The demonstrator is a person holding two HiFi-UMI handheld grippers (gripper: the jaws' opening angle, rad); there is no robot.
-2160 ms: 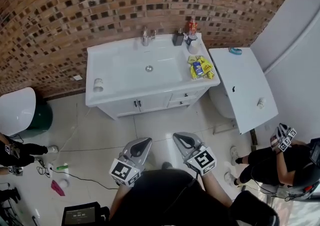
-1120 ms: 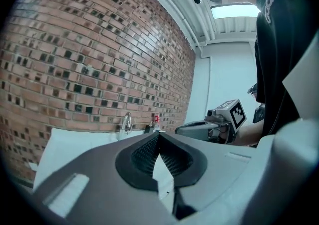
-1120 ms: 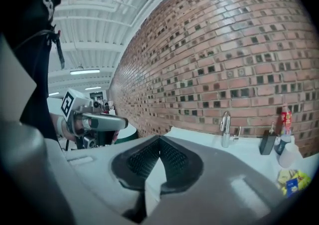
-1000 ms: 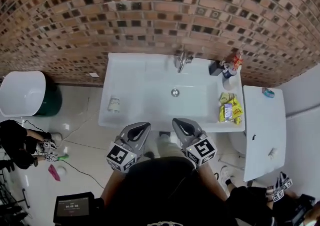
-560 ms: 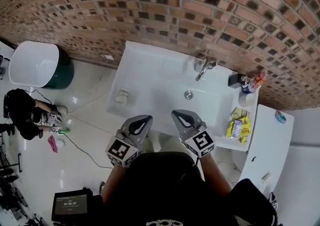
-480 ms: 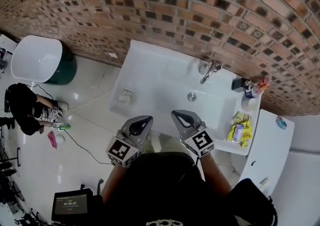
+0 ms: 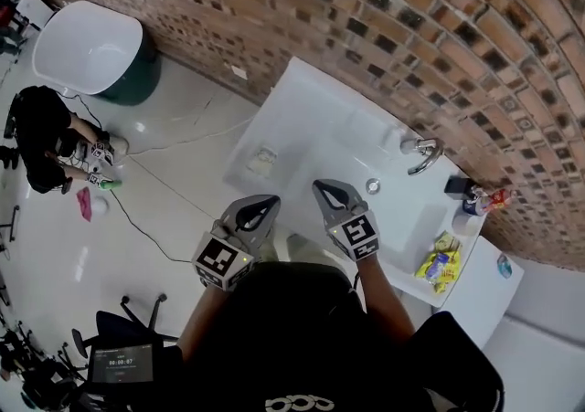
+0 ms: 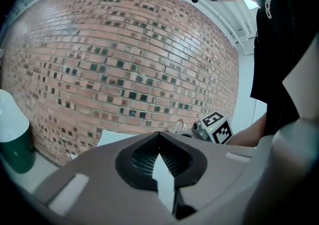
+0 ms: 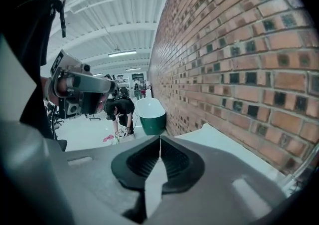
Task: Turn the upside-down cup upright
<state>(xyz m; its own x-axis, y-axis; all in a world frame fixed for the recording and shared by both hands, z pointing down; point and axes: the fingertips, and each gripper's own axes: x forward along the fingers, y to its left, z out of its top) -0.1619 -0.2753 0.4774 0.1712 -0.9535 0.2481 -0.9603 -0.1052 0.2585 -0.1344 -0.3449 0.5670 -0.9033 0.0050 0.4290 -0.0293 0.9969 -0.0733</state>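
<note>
Stood facing a white rectangular vanity counter [image 7: 297,95] set against a red-brick wall [image 7: 393,8]. Held the grey left gripper [image 7: 263,206] and the grey right gripper [image 7: 331,189] side by side at the counter's near edge, both pointing toward the wall. Carried nothing in either one: in the left gripper view and in the right gripper view alike, jaw tips pressed together with no object between them. Found the small pale cup [image 7: 263,161] resting on the flat left end of the counter, beside the sunken basin, ahead of the left gripper and clear of both; too small there to tell which way up. Farther right, saw a chrome tap [image 7: 422,156] at the back of the basin, a round drain [image 7: 372,185] in its floor, and yellow packets [image 7: 437,264] on the counter's right end. Off to the left on the glossy floor, made out a white tub on a dark green base [image 7: 87,45] and a crouching person in black [image 7: 46,136].
</note>
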